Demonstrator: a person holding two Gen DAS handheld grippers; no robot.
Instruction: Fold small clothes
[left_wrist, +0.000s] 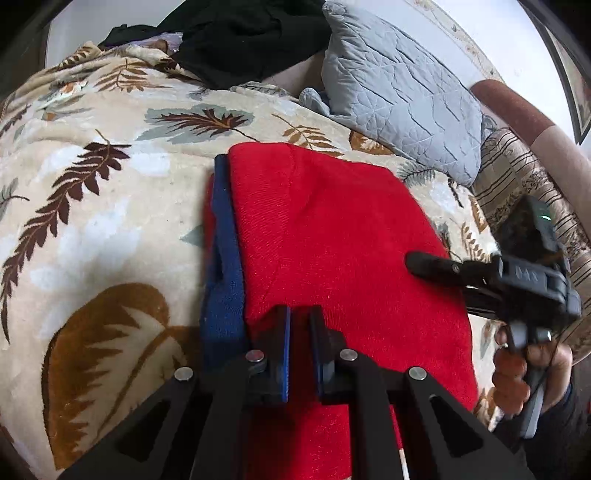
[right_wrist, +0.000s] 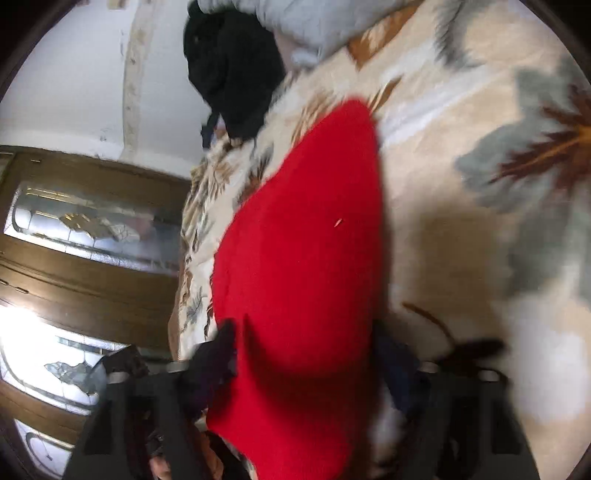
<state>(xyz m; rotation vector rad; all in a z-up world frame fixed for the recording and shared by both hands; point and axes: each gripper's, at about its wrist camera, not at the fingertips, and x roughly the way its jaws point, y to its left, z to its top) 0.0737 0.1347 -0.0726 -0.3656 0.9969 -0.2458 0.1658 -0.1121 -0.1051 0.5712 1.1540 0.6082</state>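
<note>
Our left gripper (left_wrist: 300, 332) sits at the near edge of the red garment (left_wrist: 332, 229), its jaws drawn almost together with only a thin slot between the blue pads; we cannot tell whether a fold of the red cloth is nipped in that slot or whether the tips merely rest on top. Just left of it, a blue trim (left_wrist: 225, 258) runs along the garment's left edge, and beyond that spreads the leaf-print blanket (left_wrist: 92, 192) on which the piece lies flat. Moving right across the red cloth, our right gripper (left_wrist: 424, 264) reaches in from the right edge, one dark finger lying over the fabric; in its own blurred view the garment fills the space between its two fingers, which stand partly apart, so we read it as not yet clamped. The hand (left_wrist: 524, 373) on its handle shows at the far right. Behind lie a grey pillow (left_wrist: 399, 96) and a black heap of clothing (left_wrist: 240, 40). We judge the piece is already folded into a compact rectangle and that we are taking hold for another fold. Next, the right side must bite the edge firmly, then both grips should lift together and carry the near edge over evenly.
</note>
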